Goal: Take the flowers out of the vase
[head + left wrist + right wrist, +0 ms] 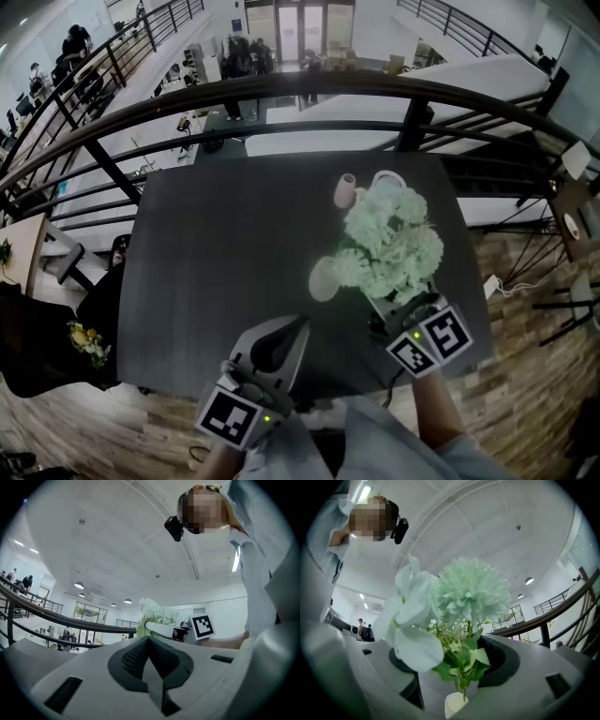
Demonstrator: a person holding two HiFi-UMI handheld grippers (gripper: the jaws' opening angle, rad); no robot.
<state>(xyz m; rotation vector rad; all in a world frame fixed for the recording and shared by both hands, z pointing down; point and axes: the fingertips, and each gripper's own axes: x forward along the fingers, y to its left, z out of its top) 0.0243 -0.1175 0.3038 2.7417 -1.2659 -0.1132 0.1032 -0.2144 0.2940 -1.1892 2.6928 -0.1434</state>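
Fluffy pale flowers [394,234] pinched by right gripper [405,309]; left gripper [292,330] closed, empty

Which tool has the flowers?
The right tool: the pale green flowers stand clamped between its jaws. The left tool is shut with nothing in it.

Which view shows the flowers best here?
The right gripper view: the flowers fill it, stems running down between the right tool's jaws. The head view shows only blooms from above; the left gripper view catches a small distant clump.
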